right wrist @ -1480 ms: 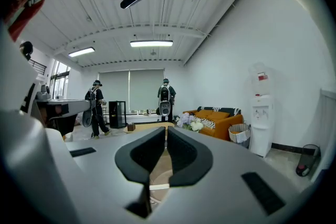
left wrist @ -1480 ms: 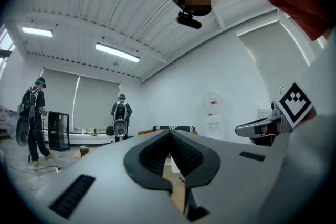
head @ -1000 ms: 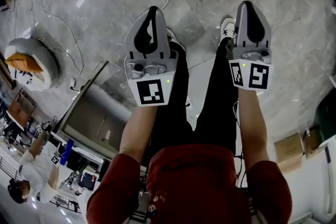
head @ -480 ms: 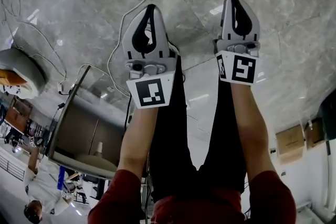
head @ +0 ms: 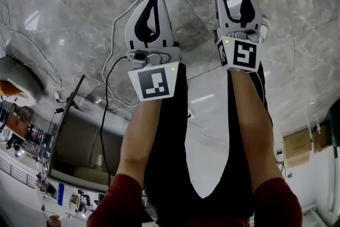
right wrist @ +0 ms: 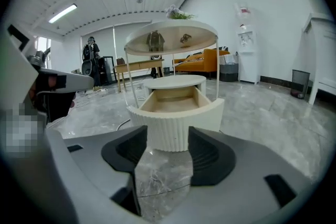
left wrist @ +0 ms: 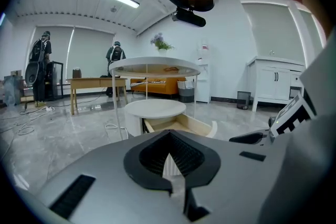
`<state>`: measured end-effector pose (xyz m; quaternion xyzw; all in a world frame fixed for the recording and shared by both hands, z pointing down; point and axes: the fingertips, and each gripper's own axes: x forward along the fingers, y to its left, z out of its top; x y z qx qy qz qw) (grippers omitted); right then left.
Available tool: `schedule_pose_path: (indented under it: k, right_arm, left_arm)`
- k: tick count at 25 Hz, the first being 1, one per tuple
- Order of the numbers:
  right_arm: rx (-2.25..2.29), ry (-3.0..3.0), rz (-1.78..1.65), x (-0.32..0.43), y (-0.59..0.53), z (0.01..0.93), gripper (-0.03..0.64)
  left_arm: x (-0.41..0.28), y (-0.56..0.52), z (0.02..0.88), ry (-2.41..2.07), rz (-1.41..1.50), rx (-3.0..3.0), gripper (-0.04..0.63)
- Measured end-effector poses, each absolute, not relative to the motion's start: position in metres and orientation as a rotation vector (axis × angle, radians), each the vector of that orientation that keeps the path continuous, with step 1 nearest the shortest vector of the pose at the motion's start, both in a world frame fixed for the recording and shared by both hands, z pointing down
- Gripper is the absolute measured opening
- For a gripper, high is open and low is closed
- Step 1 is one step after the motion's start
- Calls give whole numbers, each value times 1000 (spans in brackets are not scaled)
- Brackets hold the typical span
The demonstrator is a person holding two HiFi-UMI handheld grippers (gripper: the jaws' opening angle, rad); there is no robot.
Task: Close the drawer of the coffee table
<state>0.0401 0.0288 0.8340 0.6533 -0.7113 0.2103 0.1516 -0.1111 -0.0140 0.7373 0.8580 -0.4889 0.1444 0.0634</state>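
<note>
**A:** Cream ribbed wood, curved like a barrel: that's the front of the drawer (right wrist: pixel 176 113), and it stands pulled well out of the round white coffee table (right wrist: pixel 173 81), box open and empty to the eye. Above it sits the table's round glass upper tier (right wrist: pixel 173 34) on thin legs.

**B:** So that ribbed front is the face to push, I'd say. Nothing blocks its way back in.

**A:** Agreed. The right gripper (right wrist: pixel 167 152) looks straight along its jaws at the middle of that front, which reads as lining up for the push. It is apart from the drawer, with bare grey marble floor (right wrist: pixel 157 181) between them.

**B:** And the jaws?

**A:** Opening as we speak, standing well apart, with nothing between the pads. The drawer only shows beyond the gap; no contact.

**B:** The left one?

**A:** The left gripper (head: pixel 154 0) is clenched, tips together, gripping nothing. From its own view the drawer sits further off and slightly to the side, so I judge it a bystander here.

**B:** Both held out over the floor, then, near a loose white cable (head: pixel 119 13).
</note>
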Motion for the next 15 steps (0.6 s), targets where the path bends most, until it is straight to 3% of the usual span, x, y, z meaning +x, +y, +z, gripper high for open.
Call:
schedule_pose_path:
  k: [5,15]
  right_arm:
    - [1874,-2057,524,32,23,864,301]
    - [2012,-2177,275,22,-1,908,308]
  left_arm:
    - [-119,-20,771,-1555,422,2564,12]
    - [-117,-42,833,-1777,237,2611,12]
